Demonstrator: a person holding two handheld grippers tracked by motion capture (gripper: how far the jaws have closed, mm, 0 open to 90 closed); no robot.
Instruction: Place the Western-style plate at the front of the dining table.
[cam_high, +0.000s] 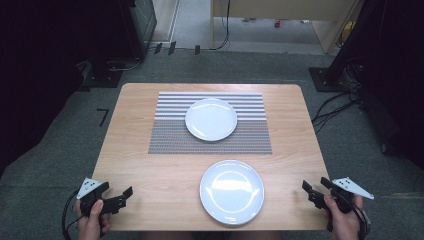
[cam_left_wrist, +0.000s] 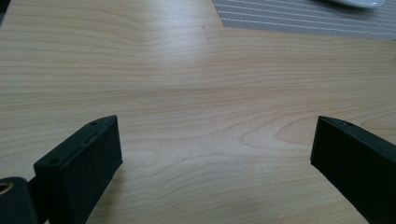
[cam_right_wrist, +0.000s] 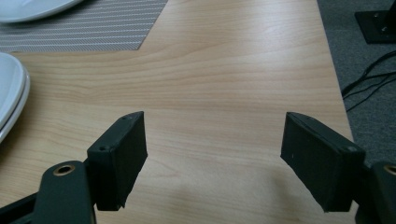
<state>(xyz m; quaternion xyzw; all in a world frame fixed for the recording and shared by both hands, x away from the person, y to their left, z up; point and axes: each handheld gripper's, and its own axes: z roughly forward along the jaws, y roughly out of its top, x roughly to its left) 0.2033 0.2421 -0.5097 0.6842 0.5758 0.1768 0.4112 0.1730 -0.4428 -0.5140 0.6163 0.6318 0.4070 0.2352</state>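
Two white plates are on the wooden table (cam_high: 150, 170). The smaller plate (cam_high: 211, 119) lies on a striped placemat (cam_high: 170, 137) at mid table. The larger plate (cam_high: 232, 191) rests on bare wood near the front edge. My left gripper (cam_high: 117, 190) is held at the front left corner, open and empty, its jaws wide apart over bare wood (cam_left_wrist: 217, 126). At the front right corner my right gripper (cam_high: 315, 184) is also open and empty (cam_right_wrist: 215, 119). The larger plate's rim (cam_right_wrist: 11, 93) lies to its left, apart from the jaws.
Grey carpet surrounds the table. Cables (cam_high: 335, 107) trail on the floor at the right, beside a black stand base (cam_high: 325, 77). Dark equipment stands at the far left. The table's right edge (cam_right_wrist: 334, 79) runs close to my right gripper.
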